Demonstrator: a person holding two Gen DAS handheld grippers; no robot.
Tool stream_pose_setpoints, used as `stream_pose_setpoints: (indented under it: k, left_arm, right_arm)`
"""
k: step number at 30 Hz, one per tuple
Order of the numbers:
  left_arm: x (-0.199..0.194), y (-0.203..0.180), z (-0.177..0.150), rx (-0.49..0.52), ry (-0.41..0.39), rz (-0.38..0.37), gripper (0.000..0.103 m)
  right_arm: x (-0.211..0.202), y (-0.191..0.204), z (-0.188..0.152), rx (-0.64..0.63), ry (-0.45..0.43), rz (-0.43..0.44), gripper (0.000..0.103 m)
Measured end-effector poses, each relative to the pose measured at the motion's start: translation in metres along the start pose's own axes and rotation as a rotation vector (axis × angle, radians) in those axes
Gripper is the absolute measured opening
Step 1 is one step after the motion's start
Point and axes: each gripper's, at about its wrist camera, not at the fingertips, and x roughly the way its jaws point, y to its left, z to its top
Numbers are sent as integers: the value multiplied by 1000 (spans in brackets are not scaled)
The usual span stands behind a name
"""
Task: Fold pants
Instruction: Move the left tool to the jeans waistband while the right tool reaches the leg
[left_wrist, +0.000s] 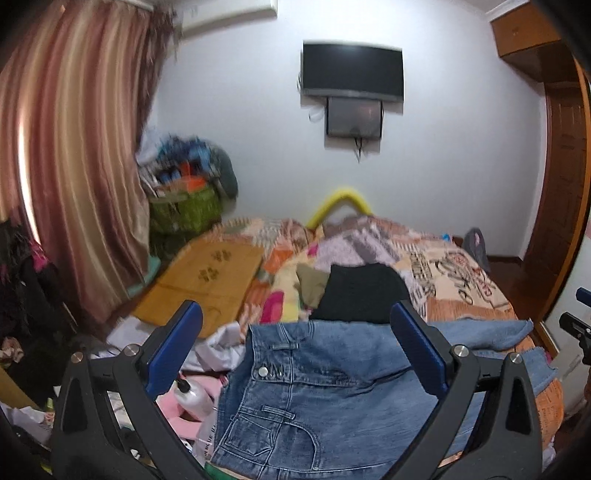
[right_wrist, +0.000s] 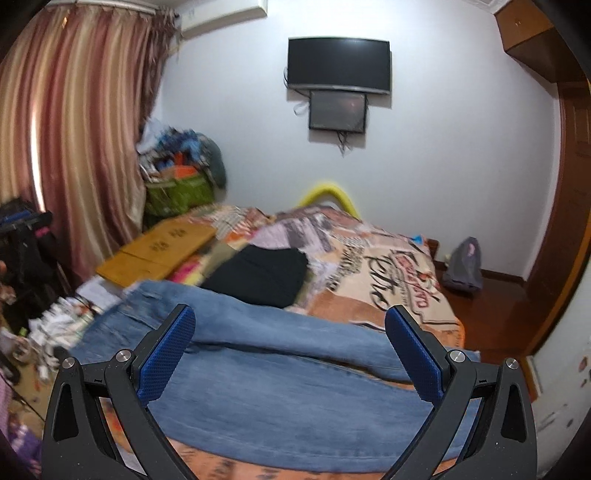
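Blue jeans (left_wrist: 317, 391) spread flat across the near end of a bed (right_wrist: 424, 295), on a patterned blanket; waistband, metal button and front pocket toward the left, under the left gripper (left_wrist: 295, 350); legs running off to the right, frayed hems near the bed's right edge, under the right gripper (right_wrist: 290, 350). Both claws spread wide, blue pads well apart, nothing between them; held above the denim, not touching it as far as can be told (some motion blur in both views). Just beyond the jeans, a folded black garment (right_wrist: 258, 277) on the blanket, with an olive cloth (left_wrist: 310, 288) beside it on the left. Farther left, a flat brown cardboard sheet (left_wrist: 207, 280) at the bed's edge; a white bottle (left_wrist: 195, 397) and pink fabric among clutter beside the waistband. Against the far white wall, a dark television (right_wrist: 338, 64) with a smaller screen (right_wrist: 338, 110) below it; striped curtains (left_wrist: 74, 147) on the left; a green basket (right_wrist: 177, 194) heaped with things in the corner; a yellow curved tube (left_wrist: 343, 201) behind the bed; a grey bag (right_wrist: 465, 262) on the wooden floor at right.
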Motion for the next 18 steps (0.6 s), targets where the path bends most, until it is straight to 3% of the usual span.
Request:
stream_pose_setpoints:
  k: [7, 16, 18]
  left_arm:
    - [104, 30, -10, 14, 158, 64, 103]
    - [222, 62, -38, -41, 337, 99, 102]
    - [245, 67, -45, -48, 377, 92, 95]
  right_arm:
    - [45, -29, -1, 5, 77, -38, 102]
    - [141, -65, -4, -10, 227, -60, 102]
    - [161, -70, -7, -25, 260, -58, 102]
